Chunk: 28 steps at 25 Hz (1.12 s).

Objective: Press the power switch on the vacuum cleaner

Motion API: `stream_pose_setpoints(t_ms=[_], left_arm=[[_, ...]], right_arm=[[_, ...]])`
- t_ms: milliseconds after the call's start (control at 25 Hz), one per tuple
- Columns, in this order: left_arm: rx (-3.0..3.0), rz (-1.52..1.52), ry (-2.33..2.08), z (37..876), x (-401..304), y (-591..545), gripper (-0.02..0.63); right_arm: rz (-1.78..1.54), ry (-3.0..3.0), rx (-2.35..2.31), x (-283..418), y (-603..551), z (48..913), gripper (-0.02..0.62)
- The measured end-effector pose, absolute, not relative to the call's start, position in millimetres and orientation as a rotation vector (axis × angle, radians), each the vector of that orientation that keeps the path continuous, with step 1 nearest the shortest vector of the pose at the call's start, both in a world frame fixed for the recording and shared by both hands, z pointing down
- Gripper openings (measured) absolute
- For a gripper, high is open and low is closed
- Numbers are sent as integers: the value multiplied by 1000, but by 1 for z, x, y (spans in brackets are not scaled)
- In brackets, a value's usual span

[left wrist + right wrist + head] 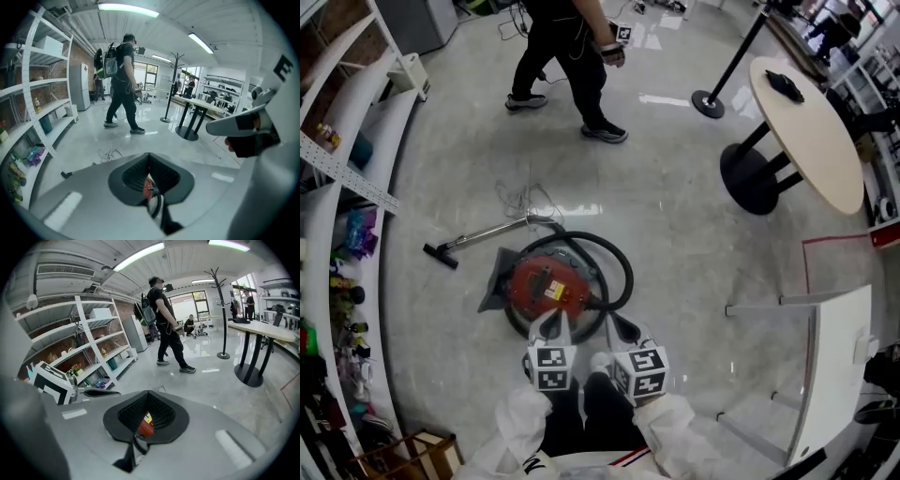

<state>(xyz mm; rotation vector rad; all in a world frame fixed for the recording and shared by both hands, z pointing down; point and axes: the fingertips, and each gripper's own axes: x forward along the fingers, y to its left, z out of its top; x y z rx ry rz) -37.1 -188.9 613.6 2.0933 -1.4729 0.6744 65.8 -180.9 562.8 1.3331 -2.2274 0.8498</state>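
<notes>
Steep view down onto a glossy pale grey floor (pixel 694 253)

I am looking into a large open room with strip lights (pixel 126 8) overhead. White metal shelving (pixel 356 178) curves along the left side and holds small coloured items. I count one round beige table on a black pedestal (pixel 811 131) at the upper right, one black stanchion post on a round base (pixel 710 101) beside it, one white rectangular tabletop on a metal frame (pixel 842 356) at the right edge, and one person in dark clothes (pixel 567 56) mid-stride at the far side.

One red round vacuum cleaner (pixel 546 284) lies on the floor at centre. One black hose (pixel 623 272) loops around its right side, and one metal wand with a black floor nozzle (pixel 478 236) stretches to its left. A yellow label (pixel 553 292) sits on its top; I cannot pick out the power switch.

I hold two grippers. The left gripper (pixel 551 325) and right gripper (pixel 623 328) hang side by side over the near edge of the vacuum cleaner, tips pointing at it. Each has its jaws together with nothing held. A sliver of the red body shows past the pads in each gripper view. Whether either tip touches the vacuum cleaner I cannot tell
</notes>
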Motion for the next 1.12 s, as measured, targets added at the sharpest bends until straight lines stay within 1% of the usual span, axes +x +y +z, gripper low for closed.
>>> stream_pose_setpoints(t_ms=[240,520,800,1120], left_arm=[[2123,641,-1485,565,-39,-185,0],[2174,601,-1545,511,-55,-199,0],[2197,586,-1584,477,-67,-199,0],[2215,535,-1627,443,-67,-199,0]], right_arm=[[825,-2254,1335,65,-182,529,0],[748,-2352,1252,36,-190,491,0],[716,-2428,1167,9,-186,468,0],[649,-2478,1162,15,-203,434,0]])
